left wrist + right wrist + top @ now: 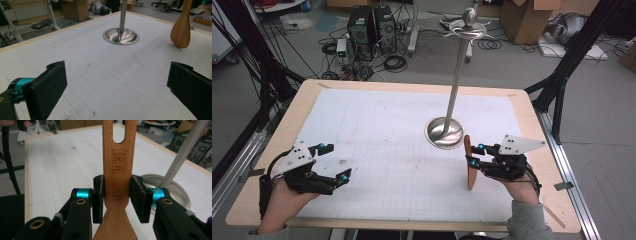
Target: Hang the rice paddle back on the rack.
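- While the person's hands are coming in from the bottom of the high view, the right gripper (472,156) is pinching a wooden spatula (470,165), which is standing upright between its fingers with its wide end down by the white mat (377,130). The shiny stand (445,132) is sitting just past those fingers. The left gripper (332,161) is waiting well apart on the other side, with its fingers spread and nothing between them.
- In the left gripper view, the two black fingers (47,87) are standing wide apart over the mat (105,75). The spatula (181,27) is far ahead of the right-hand finger, and the stand (121,36) is straight ahead.
- In the right gripper view, the right gripper (116,195) is squeezing the spatula (117,170) on both narrow sides. The handle is rising above the fingers, and the wide end is hanging below them. The stand (172,187) is sitting behind the right-hand finger.
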`<action>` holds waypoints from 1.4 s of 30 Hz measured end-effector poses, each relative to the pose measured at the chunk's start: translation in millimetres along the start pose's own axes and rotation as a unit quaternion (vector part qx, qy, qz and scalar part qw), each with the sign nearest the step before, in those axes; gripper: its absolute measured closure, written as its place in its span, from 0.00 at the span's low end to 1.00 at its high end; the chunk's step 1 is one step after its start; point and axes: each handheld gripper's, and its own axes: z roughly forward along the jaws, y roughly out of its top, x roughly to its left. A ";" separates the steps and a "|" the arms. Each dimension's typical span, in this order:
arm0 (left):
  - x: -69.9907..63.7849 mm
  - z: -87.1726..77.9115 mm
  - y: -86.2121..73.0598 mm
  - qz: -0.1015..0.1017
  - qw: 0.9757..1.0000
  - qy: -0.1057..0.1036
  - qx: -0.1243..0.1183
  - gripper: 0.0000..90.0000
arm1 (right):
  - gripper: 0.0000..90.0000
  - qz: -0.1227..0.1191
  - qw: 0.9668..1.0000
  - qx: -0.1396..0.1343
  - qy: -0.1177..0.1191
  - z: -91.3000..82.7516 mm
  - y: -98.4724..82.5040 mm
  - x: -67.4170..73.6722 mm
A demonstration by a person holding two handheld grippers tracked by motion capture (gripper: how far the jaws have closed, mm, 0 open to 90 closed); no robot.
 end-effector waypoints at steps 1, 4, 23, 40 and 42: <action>0.0 0.2 0.0 0.001 1.000 0.000 0.000 0.04 | 0.72 0.002 1.000 -0.009 -0.001 -1.9 0.0 -0.7; -0.6 1.3 -0.1 0.000 1.000 -0.001 0.001 0.04 | 0.72 0.006 1.000 -0.026 -0.004 -6.5 0.2 -1.1; -1.3 4.8 0.5 0.001 1.000 -0.005 0.002 0.04 | 0.72 0.020 0.998 -0.059 -0.014 -16.1 -2.5 -3.9; -7.6 4.5 -0.1 0.007 1.000 -0.010 0.005 0.04 | 0.72 0.016 0.996 -0.075 -0.034 -22.6 0.5 -5.3; -8.9 5.2 -0.7 0.006 1.000 -0.008 0.007 0.04 | 0.72 0.017 0.996 -0.080 -0.037 -23.3 0.1 -7.9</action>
